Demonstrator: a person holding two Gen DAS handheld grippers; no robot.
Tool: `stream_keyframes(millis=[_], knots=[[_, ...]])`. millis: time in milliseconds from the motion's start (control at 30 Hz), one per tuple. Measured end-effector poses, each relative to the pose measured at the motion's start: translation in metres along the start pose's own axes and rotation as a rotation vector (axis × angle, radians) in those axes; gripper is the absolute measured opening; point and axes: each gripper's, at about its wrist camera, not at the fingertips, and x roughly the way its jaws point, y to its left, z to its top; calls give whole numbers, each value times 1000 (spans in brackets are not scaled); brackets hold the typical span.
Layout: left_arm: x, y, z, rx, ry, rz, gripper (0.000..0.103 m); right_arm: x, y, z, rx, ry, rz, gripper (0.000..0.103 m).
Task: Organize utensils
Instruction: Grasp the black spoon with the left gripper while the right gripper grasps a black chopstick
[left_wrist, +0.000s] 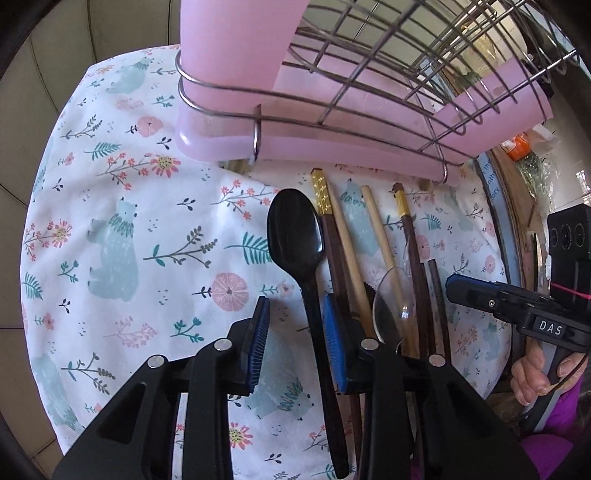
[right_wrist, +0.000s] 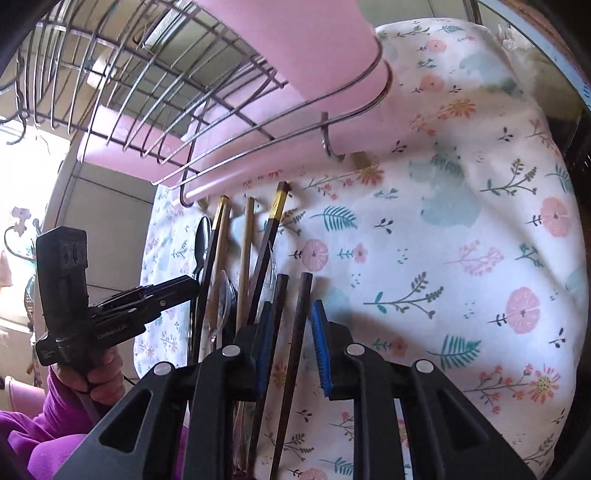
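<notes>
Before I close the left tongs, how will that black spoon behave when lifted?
The black spoon looks like thin glossy plastic, so probably light and stiff, perhaps slippery against the pads. Its narrow handle lies between the left tongs, nearer one pad, so it may twist as they close. The bowl end is wider; it will likely droop if gripped far down the handle.
</notes>
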Motion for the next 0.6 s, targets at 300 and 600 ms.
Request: stream_keyframes(millis=[300, 600], knots=[[5, -7, -2, -7, -9, 15, 29, 19, 0, 0, 1, 32, -30, 8], [-3, -3, -12, -19, -51, 31, 29, 13, -7, -5, 24, -11, -11, 7]])
